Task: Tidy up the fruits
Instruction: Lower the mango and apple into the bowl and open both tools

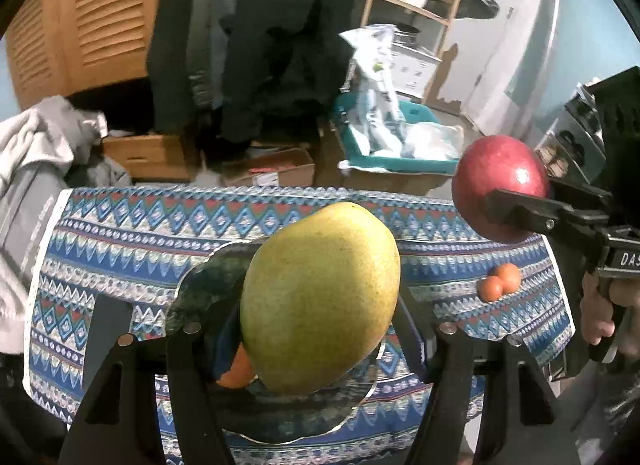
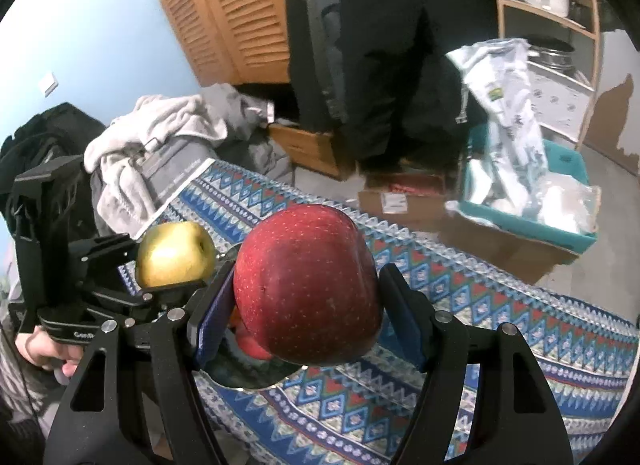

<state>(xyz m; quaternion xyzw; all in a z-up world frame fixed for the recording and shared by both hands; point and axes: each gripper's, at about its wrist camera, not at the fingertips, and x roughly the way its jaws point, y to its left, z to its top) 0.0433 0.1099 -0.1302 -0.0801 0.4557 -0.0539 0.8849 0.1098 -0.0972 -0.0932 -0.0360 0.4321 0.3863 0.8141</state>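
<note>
Both fisheye views are dimly, coolly lit and ringed by black corners. Straight lines are bent toward the edges. Background clutter is smeared by blur. A small glare spot is seen on the red apple (image 1: 502,187).

Table's covered w/ a blue patterned cloth (image 1: 132,241) (zigzags, diamonds, bits of red), hanging over the edges. Sitting right on it: a dark glass plate (image 1: 208,289) w/ a wavy rim near the middle, and two small orange fruits (image 1: 500,283) touching each other off to the right, well apart from the plate. There's smth orange (image 1: 240,369) on the plate too, prob another small fruit, but it's mostly hidden.
</note>
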